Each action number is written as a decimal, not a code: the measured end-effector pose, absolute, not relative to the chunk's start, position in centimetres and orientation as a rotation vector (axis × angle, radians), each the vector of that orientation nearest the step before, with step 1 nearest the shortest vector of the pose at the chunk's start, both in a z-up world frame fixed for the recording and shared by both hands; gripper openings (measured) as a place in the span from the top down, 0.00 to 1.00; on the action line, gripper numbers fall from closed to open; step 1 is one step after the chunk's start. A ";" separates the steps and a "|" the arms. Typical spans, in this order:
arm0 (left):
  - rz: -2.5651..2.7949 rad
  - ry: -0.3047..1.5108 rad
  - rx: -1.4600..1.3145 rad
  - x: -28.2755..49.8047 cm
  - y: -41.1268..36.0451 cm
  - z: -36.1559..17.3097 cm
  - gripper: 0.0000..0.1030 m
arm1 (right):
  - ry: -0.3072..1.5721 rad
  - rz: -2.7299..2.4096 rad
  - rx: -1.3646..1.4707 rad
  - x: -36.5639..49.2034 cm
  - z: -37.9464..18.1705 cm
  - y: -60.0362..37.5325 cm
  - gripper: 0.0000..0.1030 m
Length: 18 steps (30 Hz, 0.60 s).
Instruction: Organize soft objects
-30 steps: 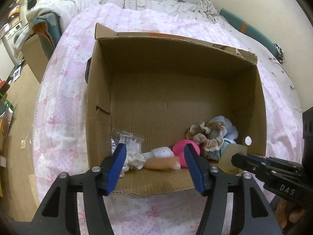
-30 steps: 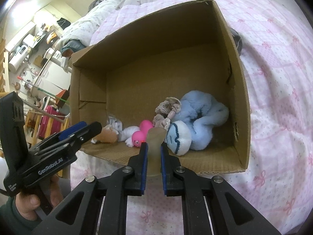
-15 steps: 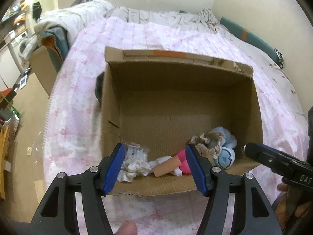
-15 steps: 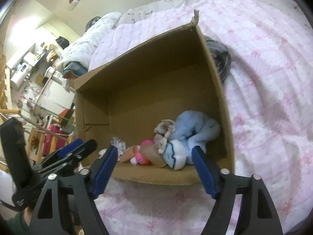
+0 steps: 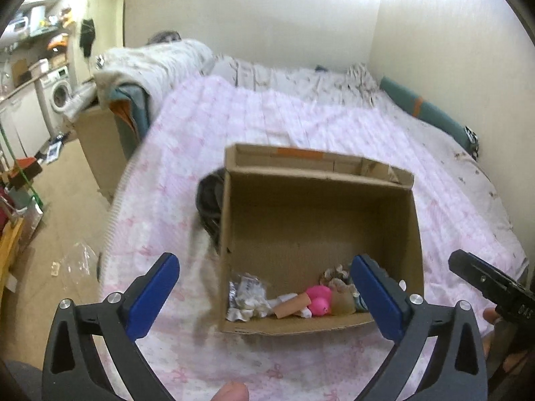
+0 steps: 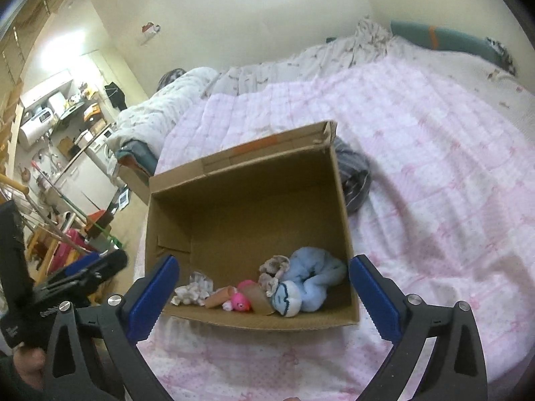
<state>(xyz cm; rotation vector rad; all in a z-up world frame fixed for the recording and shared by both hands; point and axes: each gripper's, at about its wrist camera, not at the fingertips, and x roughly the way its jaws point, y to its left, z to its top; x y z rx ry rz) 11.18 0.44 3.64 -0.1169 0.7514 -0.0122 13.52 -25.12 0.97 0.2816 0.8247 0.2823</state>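
An open cardboard box (image 5: pixel 314 220) stands on the pink quilt. Along its near wall lie a pink toy (image 5: pixel 319 299), a tan tube (image 5: pixel 289 305), a crumpled white bag (image 5: pixel 247 297) and a frilly scrunchie (image 5: pixel 336 272). The right wrist view adds a light blue plush (image 6: pixel 314 275) and a tan cone (image 6: pixel 259 300) beside the pink toy (image 6: pixel 242 300). My left gripper (image 5: pixel 264 262) hovers above and in front of the box, its jaws opening with nothing between them. My right gripper (image 6: pixel 264 263) hangs likewise above the box (image 6: pixel 260 214), jaws opening and empty.
A dark garment (image 5: pixel 209 200) lies against the box's far-left side. The pink quilt (image 5: pixel 234 127) covers the bed, with a folded blanket pile (image 5: pixel 157 63) at its far left and a green bolster (image 5: pixel 424 113) by the wall. The floor at left holds clutter and a washing machine (image 5: pixel 62 95).
Both grippers have risen and drawn back from the box. The right gripper let go of the tan cone, which now lies in the box. Both pairs of jaws have spread wide.
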 end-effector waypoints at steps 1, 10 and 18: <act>-0.008 0.741 -0.106 10.7 0.5 3.9 0.00 | 0.816 0.279 0.279 13.4 1.4 -24.9 0.00; 0.041 0.757 -0.104 6.7 1.5 3.3 0.01 | 0.741 0.206 0.217 9.5 2.2 -25.0 0.00; 0.076 0.790 -0.089 5.1 1.5 0.9 0.01 | 0.754 0.177 0.147 7.0 0.5 -23.7 0.00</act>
